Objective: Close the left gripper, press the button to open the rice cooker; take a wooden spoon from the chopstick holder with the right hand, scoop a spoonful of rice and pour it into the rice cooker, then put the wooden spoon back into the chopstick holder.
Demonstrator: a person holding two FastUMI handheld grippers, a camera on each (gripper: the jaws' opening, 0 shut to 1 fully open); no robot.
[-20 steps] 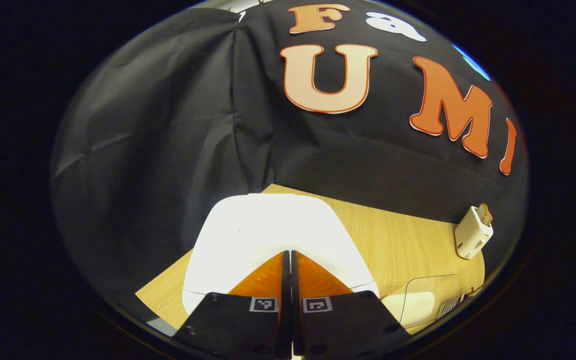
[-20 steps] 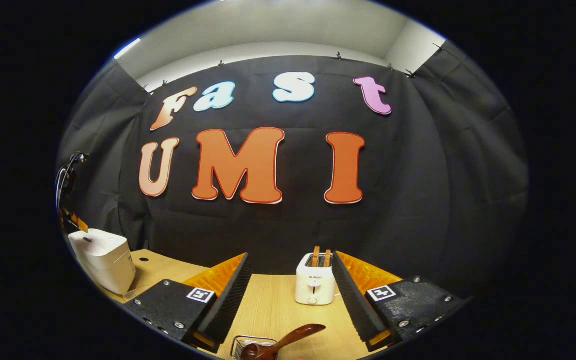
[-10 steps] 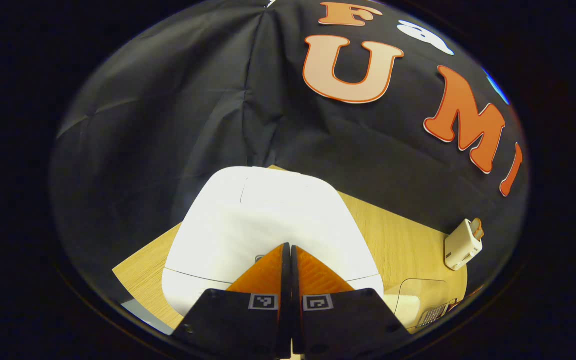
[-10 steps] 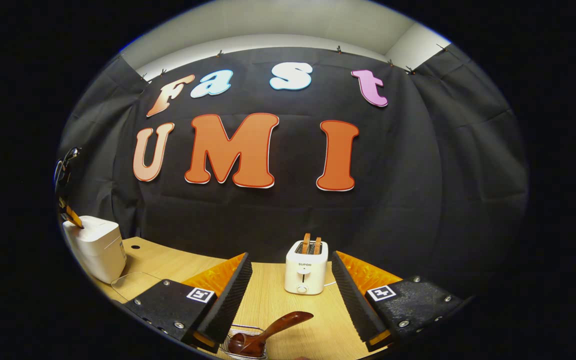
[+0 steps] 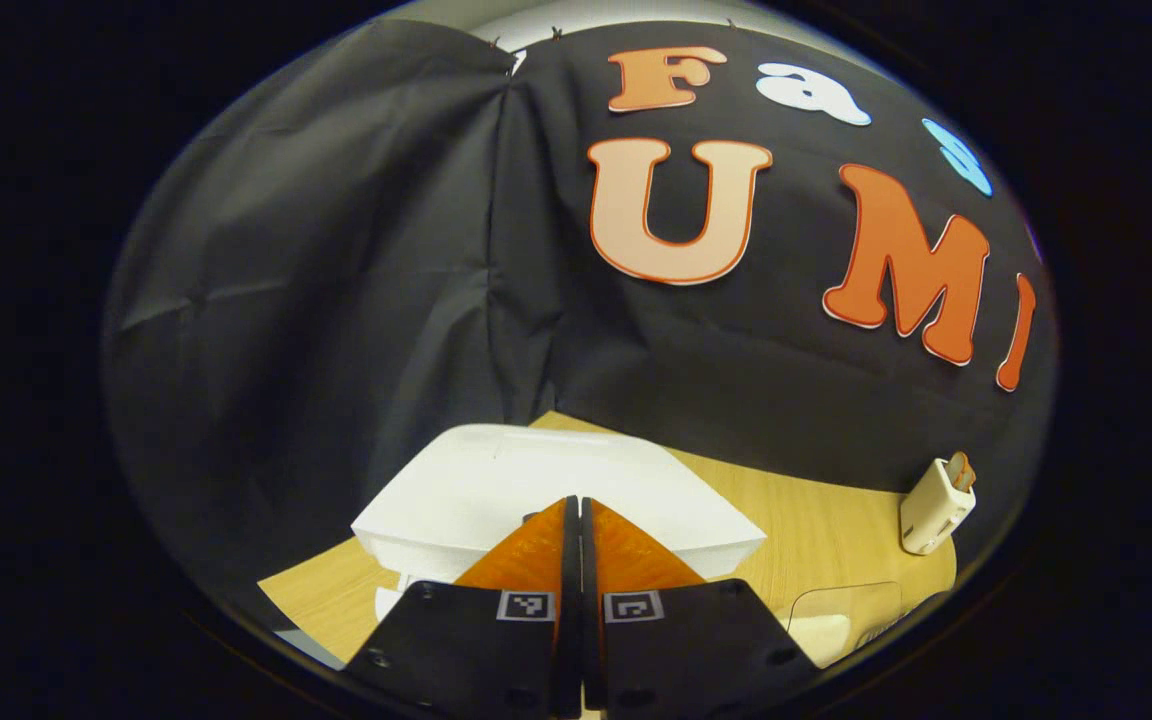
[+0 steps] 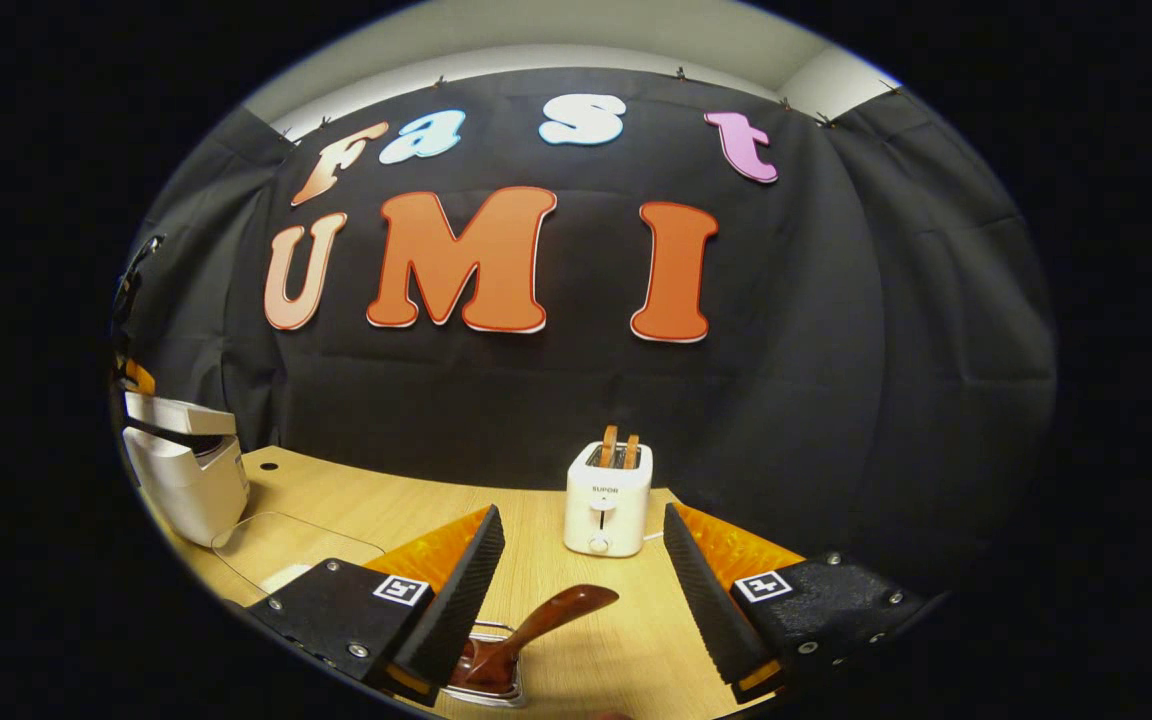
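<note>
In the left gripper view I see my left gripper at the bottom centre, its two fingers pressed flat together with nothing between them. Just beyond the tips sits the white plastic rice cooker, its lid popped up a little so a dark gap shows along the lower left of the body. It rests on the light wooden table. At the right edge of the frame stands a small white toaster, and at the lower right lies a clear plastic container with something white inside.

In the right gripper view my right gripper holds its fingers wide apart, gripping nothing. Between them, low in the frame, the dark brown wooden spoon leans in a wire chopstick holder, handle slanting up to the right. The toaster stands at centre, two slices poking out. At the far left is the rice cooker, lid ajar, with the clear container just beside it.
</note>
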